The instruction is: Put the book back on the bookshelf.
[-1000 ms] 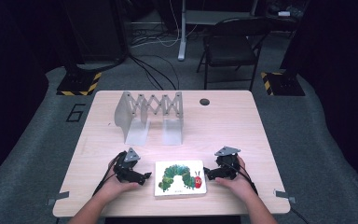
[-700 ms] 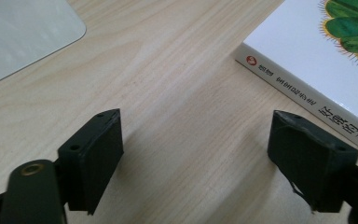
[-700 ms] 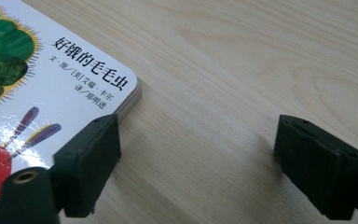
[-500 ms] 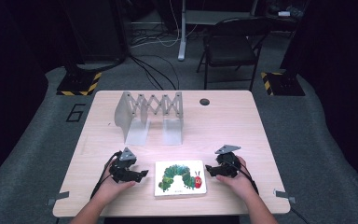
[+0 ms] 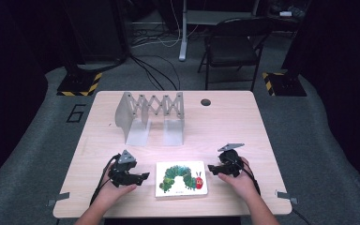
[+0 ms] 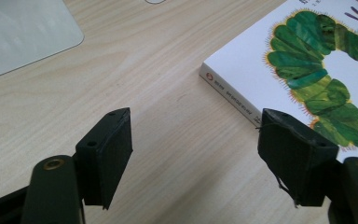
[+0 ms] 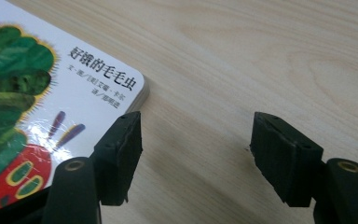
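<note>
Book (image 5: pixel 182 178) lies flat, cover up, at the near edge of the surface (image 5: pixel 225 126), between the two grippers. Left gripper (image 5: pixel 144 176) sits just beside the book's left edge, fingers (image 6: pixel 106 156) spread, nothing between them but bare wood; jaws have just been closing. In the left gripper view the right-hand finger stands over the book's spine edge; contact can't be judged. Right gripper (image 5: pixel 211 168) is just beside the book's right edge, fingers (image 7: pixel 119 156) spread, jaws have just been closing, only bare wood in the gap. In the right gripper view the left-hand finger stands at the book's rounded corner, near the printed title. Grey folding rack (image 5: pixel 150 115) stands farther back, well apart from the book.
</note>
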`<state>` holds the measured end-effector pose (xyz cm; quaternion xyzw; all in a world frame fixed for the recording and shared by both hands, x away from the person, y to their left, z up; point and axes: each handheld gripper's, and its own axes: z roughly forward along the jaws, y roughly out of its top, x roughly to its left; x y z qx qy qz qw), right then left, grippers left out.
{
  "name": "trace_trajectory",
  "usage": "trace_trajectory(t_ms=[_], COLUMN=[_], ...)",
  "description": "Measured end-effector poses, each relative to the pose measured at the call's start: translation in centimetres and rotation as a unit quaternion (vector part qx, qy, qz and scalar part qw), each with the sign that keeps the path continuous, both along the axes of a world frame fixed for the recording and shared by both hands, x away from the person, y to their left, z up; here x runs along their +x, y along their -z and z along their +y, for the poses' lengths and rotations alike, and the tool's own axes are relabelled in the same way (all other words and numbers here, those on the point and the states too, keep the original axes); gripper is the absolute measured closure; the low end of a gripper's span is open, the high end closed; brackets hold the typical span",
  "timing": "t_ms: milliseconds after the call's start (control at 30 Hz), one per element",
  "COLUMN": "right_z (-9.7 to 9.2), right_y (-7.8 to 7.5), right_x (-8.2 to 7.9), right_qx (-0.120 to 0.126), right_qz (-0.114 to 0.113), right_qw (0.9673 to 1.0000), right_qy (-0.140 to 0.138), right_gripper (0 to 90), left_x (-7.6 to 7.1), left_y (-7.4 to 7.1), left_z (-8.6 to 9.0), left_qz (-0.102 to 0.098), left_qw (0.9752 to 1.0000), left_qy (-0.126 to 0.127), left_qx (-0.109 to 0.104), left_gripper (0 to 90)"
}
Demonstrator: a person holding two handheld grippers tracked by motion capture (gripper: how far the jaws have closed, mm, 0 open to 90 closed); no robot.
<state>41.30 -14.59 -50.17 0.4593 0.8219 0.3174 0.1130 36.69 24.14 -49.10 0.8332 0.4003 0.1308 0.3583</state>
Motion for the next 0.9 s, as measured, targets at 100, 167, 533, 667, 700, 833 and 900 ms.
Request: trace_trajectory(t_ms=[100, 167, 533, 667, 700, 833, 900], right_z=[0.2, 0.5, 2.0, 1.9, 2.0, 2.2, 2.6], right_y=[-1.4, -2.2, -4.4, -3.7, -2.9, -1.8, -1.5], right_x=[-0.2, -0.2, 0.9, 0.8, 0.8, 0.7, 0.7], right_qx=[0.007, 0.006, 0.004, 0.016, 0.012, 0.021, 0.014], right_qz=[0.004, 0.01, 0.015, 0.012, 0.021, 0.039, 0.035], right_qw=[0.9999, 0.9999, 0.9999, 0.9998, 0.9997, 0.9989, 0.9991], right_qy=[0.006, 0.003, -0.002, -0.004, -0.005, -0.012, -0.019], right_gripper=[36.5, 38.9, 40.7, 38.9, 36.5, 36.4, 36.3], left_x=[-1.1, -1.6, -2.8, -2.9, -3.1, -3.4, -3.6], left_y=[-0.6, -0.9, -1.3, -0.7, -0.4, -0.1, 0.0], left_z=[-0.4, -0.7, -1.5, -1.6, -1.8, -2.4, -2.7], left_qz=[0.003, 0.004, 0.001, 0.005, 0.003, 0.003, 0.003], left_qw=[1.0, 0.9999, 0.9995, 0.9993, 0.9993, 0.9989, 0.9988], left_qy=[0.004, 0.011, 0.031, 0.037, 0.038, 0.046, 0.049], left_qx=[-0.001, 0.001, -0.008, 0.0, 0.002, 0.001, 0.006], left_gripper=[25.0, 25.0, 27.6, 26.7, 25.6, 21.5, 20.8])
